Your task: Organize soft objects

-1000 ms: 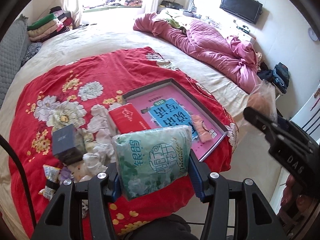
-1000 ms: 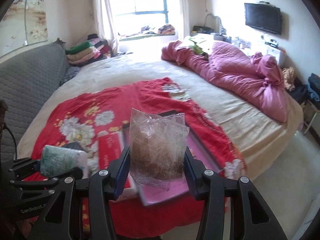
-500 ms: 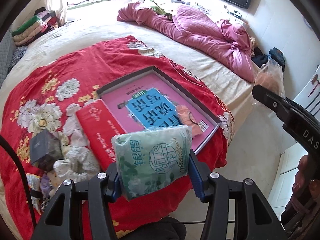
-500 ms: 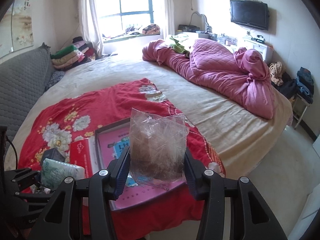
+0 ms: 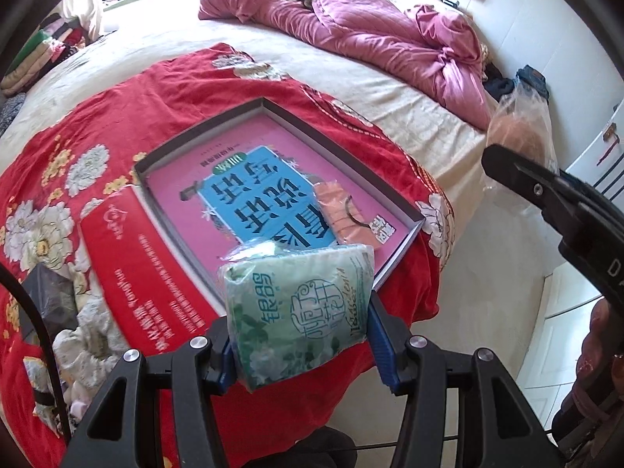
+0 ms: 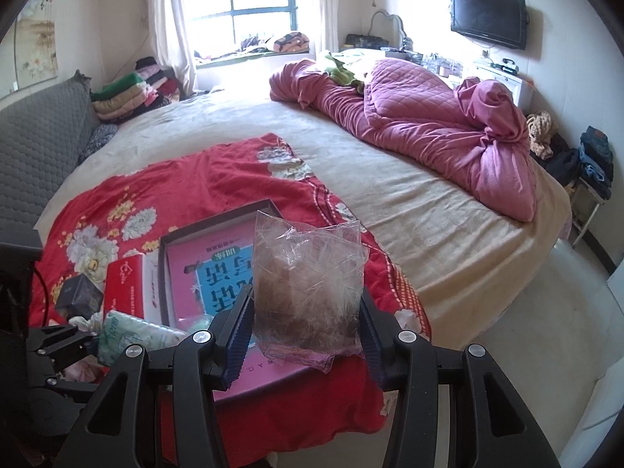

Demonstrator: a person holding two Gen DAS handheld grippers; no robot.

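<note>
Judging from how things lie, we are about midway through the sorting: the shallow box (image 5: 394, 201) on the red floral cloth (image 5: 128, 101) at the foot of the bed (image 6: 448, 218) holds only a small orange item with a dark loop (image 5: 343, 214), lying on the pink and blue printed sheet that lines it, while two packs are in the air and not yet set down. Our left tongs (image 5: 300, 331) are clamped on the green tissue pack (image 5: 298, 300), which hangs above the near edge of the box; its soft wrapper bulges between the blue pads and creases where they press. Our right tongs (image 6: 306, 335) grip the clear plastic bag (image 6: 308, 288), crinkled and glossy, with something brownish and loose inside that we cannot identify; in the right wrist view it hangs over the near right part of the box. Left of the box lie a red flat package (image 5: 144, 273), a small dark box (image 6: 80, 296), and a heap of pale soft bits (image 5: 84, 335), so we reckon some sorting remains after these two packs go down.
</note>
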